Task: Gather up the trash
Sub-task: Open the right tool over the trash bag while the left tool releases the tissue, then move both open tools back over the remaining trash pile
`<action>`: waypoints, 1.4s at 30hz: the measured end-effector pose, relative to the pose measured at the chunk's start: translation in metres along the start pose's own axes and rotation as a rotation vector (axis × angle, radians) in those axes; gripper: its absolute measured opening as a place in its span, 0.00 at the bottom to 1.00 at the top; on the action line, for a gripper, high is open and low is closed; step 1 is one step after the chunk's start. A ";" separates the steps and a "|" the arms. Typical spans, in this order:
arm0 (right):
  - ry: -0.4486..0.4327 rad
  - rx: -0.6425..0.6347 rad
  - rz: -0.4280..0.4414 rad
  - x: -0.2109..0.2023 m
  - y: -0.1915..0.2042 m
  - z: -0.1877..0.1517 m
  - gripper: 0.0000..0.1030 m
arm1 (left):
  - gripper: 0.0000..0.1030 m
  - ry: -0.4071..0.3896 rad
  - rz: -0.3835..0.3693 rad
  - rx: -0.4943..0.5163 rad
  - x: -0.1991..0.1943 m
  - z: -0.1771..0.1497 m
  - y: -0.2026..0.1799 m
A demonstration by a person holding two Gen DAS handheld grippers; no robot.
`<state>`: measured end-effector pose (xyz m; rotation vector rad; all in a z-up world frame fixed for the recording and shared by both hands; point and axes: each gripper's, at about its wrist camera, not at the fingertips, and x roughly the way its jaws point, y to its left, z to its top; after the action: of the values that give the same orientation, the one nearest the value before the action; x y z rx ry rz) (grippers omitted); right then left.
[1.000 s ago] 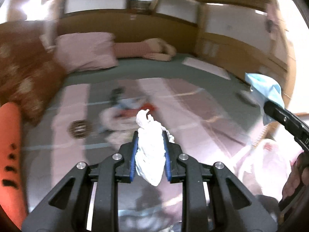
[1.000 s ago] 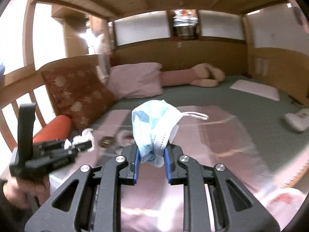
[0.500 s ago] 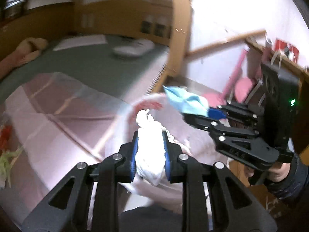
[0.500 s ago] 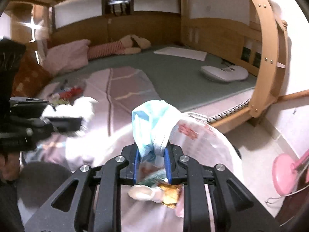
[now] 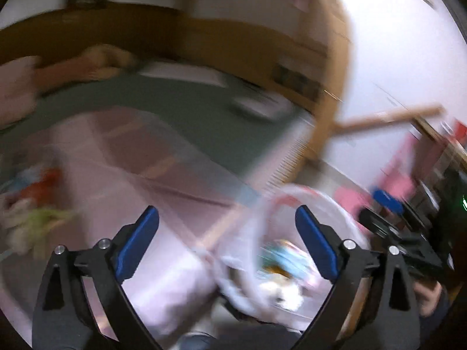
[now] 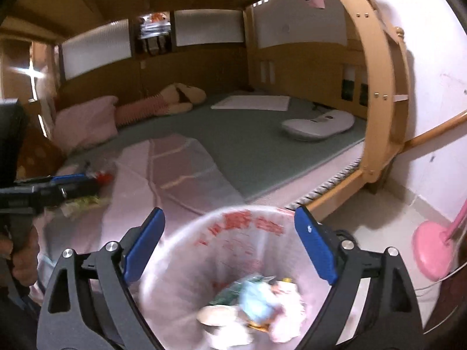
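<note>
The trash bag beside the bed already holds a blue mask, a white wad and wrappers, so that part looks done. More litter lies on the pink blanket, left to collect. The right tool tilts down over the bag's mouth, jaws opening, nothing between them. The left tool, blurred, does likewise, near the bag's rim.

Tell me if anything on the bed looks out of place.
Yes: a small heap of litter, red, blue and green scraps, lies on the pink blanket near the pillows, not yet in the trash bag. A white device lies loose on the green mattress.
</note>
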<state>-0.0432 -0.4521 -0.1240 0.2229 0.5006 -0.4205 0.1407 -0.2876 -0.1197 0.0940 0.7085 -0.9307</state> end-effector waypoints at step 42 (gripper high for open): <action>0.135 -0.268 0.387 0.138 0.299 0.014 0.88 | 0.97 -0.024 0.657 -0.333 -0.135 -0.074 0.218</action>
<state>0.2044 -0.2361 -0.1503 0.0850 0.6249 0.0409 0.2154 -0.0324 -0.1439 0.0162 0.7360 -0.1809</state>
